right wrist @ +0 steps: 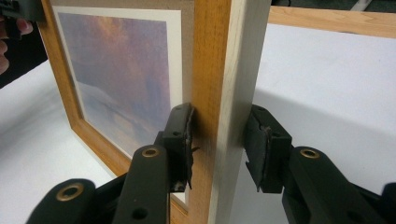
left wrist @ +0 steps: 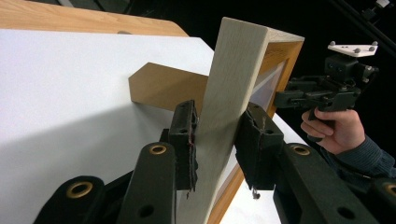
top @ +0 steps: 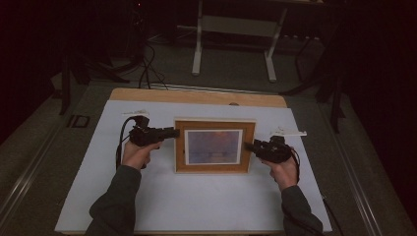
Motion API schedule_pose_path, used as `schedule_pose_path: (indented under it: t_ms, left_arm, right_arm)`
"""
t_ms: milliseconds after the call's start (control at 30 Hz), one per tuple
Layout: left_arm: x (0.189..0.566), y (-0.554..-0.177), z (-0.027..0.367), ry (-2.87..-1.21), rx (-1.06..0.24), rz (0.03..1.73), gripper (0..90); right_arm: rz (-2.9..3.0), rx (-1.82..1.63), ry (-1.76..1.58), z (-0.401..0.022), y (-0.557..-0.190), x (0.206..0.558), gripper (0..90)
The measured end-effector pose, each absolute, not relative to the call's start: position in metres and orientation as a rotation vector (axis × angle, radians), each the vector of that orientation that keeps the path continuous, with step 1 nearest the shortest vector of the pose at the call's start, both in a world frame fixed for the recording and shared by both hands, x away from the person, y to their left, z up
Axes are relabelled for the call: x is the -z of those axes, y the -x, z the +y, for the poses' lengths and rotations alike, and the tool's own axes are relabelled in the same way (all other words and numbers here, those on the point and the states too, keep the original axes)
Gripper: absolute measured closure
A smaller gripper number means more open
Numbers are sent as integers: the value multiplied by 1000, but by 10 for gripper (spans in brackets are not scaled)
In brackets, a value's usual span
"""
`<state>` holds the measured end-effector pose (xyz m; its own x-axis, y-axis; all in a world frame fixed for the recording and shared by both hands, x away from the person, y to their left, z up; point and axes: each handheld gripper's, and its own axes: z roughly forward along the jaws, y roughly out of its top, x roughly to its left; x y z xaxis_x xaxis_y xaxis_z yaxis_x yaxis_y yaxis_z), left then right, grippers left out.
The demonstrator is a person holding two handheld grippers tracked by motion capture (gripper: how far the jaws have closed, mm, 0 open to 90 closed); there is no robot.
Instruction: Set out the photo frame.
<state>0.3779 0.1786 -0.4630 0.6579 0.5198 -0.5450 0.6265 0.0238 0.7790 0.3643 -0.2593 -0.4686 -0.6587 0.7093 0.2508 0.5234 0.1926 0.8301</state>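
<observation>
A wooden picture frame point(top: 215, 146) stands near the middle of the white sheet point(top: 162, 196) that covers the table point(top: 196, 96), its picture facing the person. In the left gripper view a brown back stand point(left wrist: 163, 88) props it from behind, its foot on the sheet.

Both forearms come in from the bottom of the high view, sleeves dark, elbows slightly out, each hand wrapped round a pistol-style grip. The left gripper point(top: 169, 132) points level toward the frame's left side; the right gripper point(top: 250, 146) points level toward its right side, so the two face each other across the frame.

In the left gripper view the jaws stand partly closed, one pad on each face of the pale side edge, both pressed against the wood. In the right gripper view the jaws are likewise partly closed on the other side: the left pad presses the orange-brown front, the right pad sits at the back, contact there hard to tell
</observation>
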Motion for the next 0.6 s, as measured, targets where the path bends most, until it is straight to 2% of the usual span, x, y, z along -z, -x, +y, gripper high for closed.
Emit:
schedule_pose_path:
  t_ms: [600]
  left_arm:
    - [462,-375,180,-1631,97,964,690]
  right_arm:
    - [2279,-1461,-1192,-258,-364,469,631]
